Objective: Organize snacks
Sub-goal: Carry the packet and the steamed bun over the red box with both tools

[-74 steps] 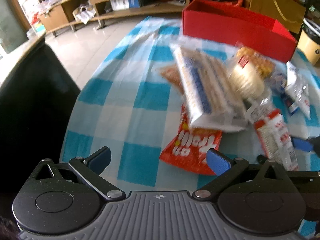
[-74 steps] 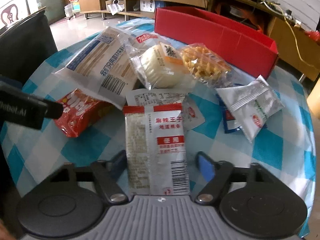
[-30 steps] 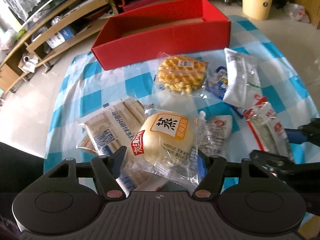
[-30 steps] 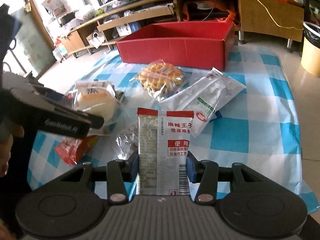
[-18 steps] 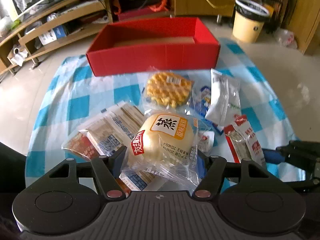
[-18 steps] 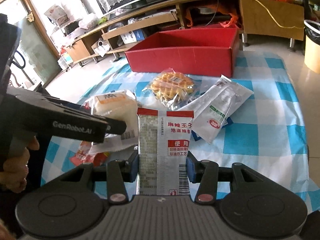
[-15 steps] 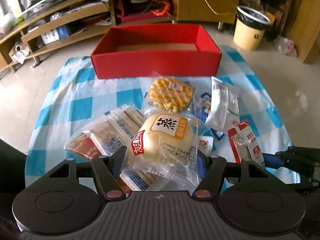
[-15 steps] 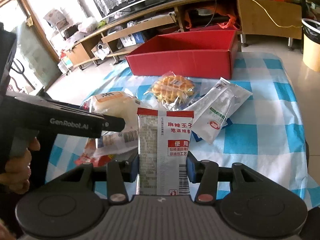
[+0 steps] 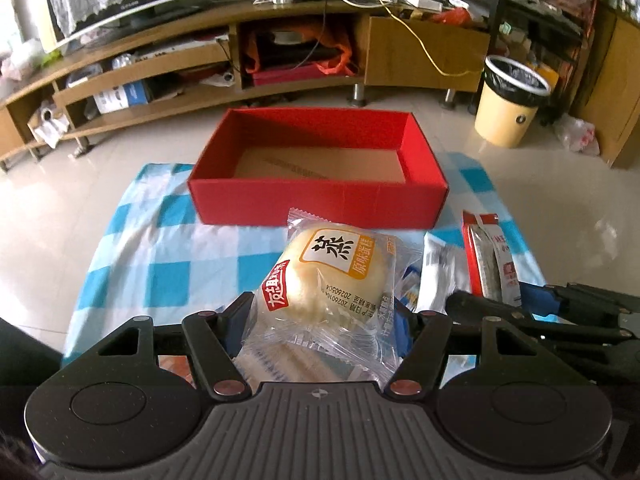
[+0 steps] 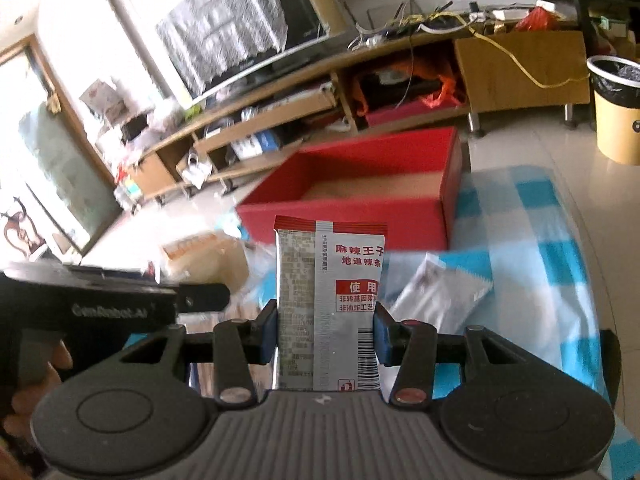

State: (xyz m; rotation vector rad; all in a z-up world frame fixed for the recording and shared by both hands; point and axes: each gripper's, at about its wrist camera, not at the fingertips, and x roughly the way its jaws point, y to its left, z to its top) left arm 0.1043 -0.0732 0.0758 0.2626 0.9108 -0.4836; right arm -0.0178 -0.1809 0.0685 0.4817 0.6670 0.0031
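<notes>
Both hands are in the carrying step: each gripper has a snack clear of the table and faces the red box [image 9: 316,196], which sits at the centre of both views on the blue-and-white checked tablecloth [image 9: 160,256]. The part of the box floor that shows is bare cardboard, so by my judgement nothing has been packed yet.

The left gripper [image 9: 320,320] is part-way open, its blue pads pressing on either side of a steamed cake in a clear wrapper [image 9: 332,280], which fills the lower middle of the left wrist view just below the box's near wall. The right gripper [image 10: 325,334] is drawn in narrow, clamped on the lower edges of a flat silver-and-red spicy strip packet [image 10: 330,292] that stands upright in the middle of the right wrist view; the same packet also shows at the right edge of the left view.

In the right view, a white sachet [image 10: 440,296] lies on the cloth to the right of the packet, and the left gripper's body crosses the left side, a hand beneath it.

The next move likely calls for bringing each snack over the near wall and above the open box, low enough to drop flat, then letting go. The two grippers are close together, so one probably needs to go first or take a separate end of the box.
</notes>
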